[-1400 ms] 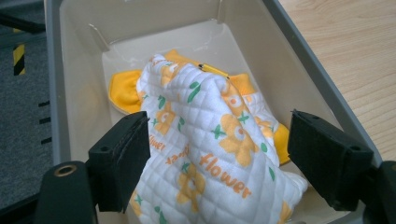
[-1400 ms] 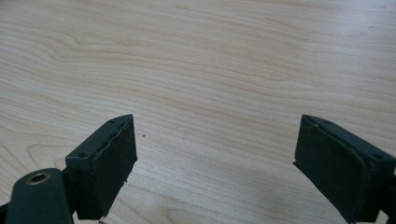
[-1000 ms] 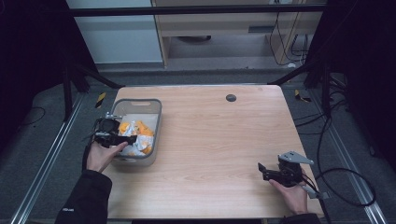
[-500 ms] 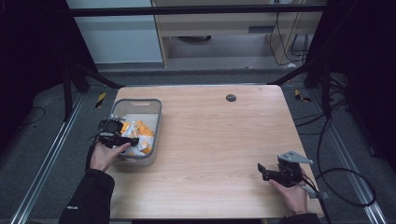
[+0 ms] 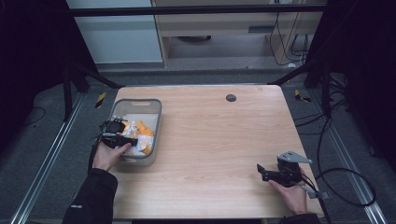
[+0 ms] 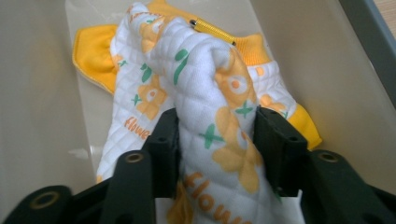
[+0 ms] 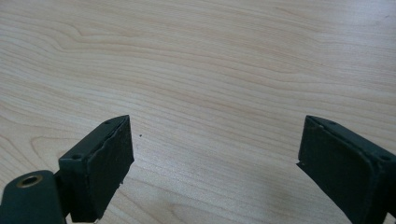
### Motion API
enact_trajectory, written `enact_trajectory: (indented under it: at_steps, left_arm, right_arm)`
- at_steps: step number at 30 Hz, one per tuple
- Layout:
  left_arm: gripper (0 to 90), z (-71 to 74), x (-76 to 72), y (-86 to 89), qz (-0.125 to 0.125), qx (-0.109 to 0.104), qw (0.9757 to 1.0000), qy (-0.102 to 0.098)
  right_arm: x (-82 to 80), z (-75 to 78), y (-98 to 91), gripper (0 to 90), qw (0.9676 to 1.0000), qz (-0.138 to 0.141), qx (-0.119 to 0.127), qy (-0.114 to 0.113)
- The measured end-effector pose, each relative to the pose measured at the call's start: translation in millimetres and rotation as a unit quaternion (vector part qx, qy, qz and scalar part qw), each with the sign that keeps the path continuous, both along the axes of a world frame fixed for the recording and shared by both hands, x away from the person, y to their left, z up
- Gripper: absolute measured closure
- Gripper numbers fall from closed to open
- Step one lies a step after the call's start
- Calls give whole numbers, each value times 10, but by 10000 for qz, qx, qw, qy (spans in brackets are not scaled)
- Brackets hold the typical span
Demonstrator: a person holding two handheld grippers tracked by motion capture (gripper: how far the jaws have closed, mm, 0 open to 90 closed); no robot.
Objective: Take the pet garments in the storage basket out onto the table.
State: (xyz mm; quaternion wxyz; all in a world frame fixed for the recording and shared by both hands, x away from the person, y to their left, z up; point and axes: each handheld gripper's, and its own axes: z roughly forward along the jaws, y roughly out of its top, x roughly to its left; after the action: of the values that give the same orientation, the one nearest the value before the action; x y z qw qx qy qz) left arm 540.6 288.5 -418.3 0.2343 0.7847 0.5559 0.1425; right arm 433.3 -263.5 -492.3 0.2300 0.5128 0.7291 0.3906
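Note:
A white quilted cloth (image 6: 205, 93) with orange flower prints and an orange trim lies bunched in a grey plastic bin (image 5: 154, 122) at the table's left side. My left gripper (image 6: 217, 135) reaches into the bin; its jaws have just been closing and now pinch a fold of the cloth between the pads. In the high view the left gripper (image 5: 116, 136) sits over the bin's near left part, above the cloth (image 5: 140, 133). My right gripper (image 5: 262, 171) rests low at the table's front right, and its jaws (image 7: 215, 154) stand wide apart over bare wood.
The bin stands on a light wooden table (image 5: 210, 135) with a small dark round spot (image 5: 230, 97) near the far edge. Black frame posts and cables surround the table. A person's hands hold both grippers from the near side.
The left gripper has sunk a little deeper into the bin and its jaws have closed on the cloth. The right gripper has stayed put.

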Motion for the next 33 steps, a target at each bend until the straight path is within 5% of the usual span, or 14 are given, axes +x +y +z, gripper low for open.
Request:
enact_trajectory:
  at_steps: [10,33]
  left_arm:
    - [693,25,22,-2,73,102,9999,114]
    - [749,547,-108,119,91,-16,9985,-534]
  right_arm:
    - [3,-3,4,100,10000,14,-11,26]
    - [0,2,-1,95,10000,-3,-18,-15]
